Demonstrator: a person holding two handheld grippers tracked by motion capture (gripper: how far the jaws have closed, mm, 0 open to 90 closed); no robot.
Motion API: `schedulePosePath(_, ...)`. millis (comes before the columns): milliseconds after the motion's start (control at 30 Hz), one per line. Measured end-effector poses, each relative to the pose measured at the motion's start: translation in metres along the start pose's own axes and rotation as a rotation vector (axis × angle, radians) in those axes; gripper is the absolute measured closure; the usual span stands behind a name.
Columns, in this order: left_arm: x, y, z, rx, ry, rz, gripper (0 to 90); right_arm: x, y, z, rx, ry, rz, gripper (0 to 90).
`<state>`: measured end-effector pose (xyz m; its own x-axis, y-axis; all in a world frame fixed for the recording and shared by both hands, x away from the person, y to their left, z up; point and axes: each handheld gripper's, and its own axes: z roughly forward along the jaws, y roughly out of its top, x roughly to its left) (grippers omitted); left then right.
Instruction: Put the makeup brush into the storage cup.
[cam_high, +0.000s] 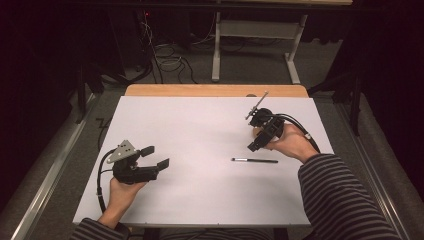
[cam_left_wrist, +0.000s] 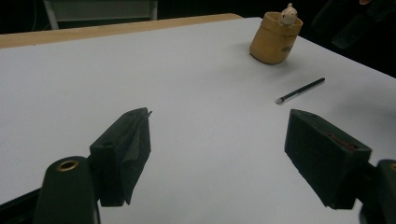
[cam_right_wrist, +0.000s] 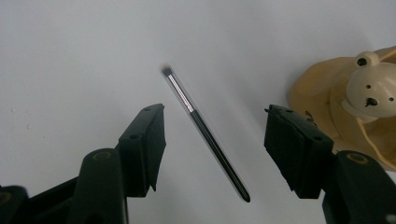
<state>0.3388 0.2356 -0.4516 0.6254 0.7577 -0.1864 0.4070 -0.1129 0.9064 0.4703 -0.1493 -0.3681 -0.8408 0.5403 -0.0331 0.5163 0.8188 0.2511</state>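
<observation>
Down at the lower left of the high view, the left gripper (cam_high: 156, 157) sits low over the white table (cam_high: 200, 195) in the person's left hand (cam_high: 120, 192), jaws spread wide with nothing between them; in the left gripper view they stand at the lower left and lower right of the frame with bare table across the gap. Moving up and right, there's the pen (cam_high: 254, 160), lying flat just right of centre in the high view, well apart from the left gripper. The right gripper (cam_high: 253, 146) hangs right above it, pointing down, in the right hand (cam_high: 292, 142), a striped sleeve (cam_high: 335, 195) running off to the lower right corner. In the right gripper view the jaws are open and the pen (cam_right_wrist: 205, 134) lies on a slant in the gap, touching neither one, still flat on the table. Farther off, just beside that gripper, stands a tan cup (cam_left_wrist: 274, 38) with a small bear figure (cam_left_wrist: 288, 15) at its rim, upper right of the left gripper view, beyond the pen (cam_left_wrist: 300, 90).
</observation>
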Motion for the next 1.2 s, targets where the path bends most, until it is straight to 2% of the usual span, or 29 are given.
schedulePosePath(367,0.0,0.0,-0.001,-0.01,0.001,-0.006,23.2,0.004,0.005,0.01,0.045,0.005,-0.018,41.7)
schedulePosePath(567,0.0,0.0,-0.001,-0.007,0.006,-0.007,23.1,0.005,0.002,0.015,0.045,0.017,-0.016,42.1)
schedulePosePath(700,0.0,0.0,0.0,0.0,0.002,-0.006,23.1,0.006,-0.003,0.025,0.072,0.023,-0.009,42.2)
schedulePosePath(833,0.001,0.0,0.0,-0.004,0.002,-0.008,23.2,0.005,-0.002,0.028,0.074,0.029,-0.006,42.2)
schedulePosePath(1200,0.0,0.0,0.0,0.002,0.001,-0.002,23.2,0.004,-0.002,0.04,0.12,0.017,0.006,41.7)
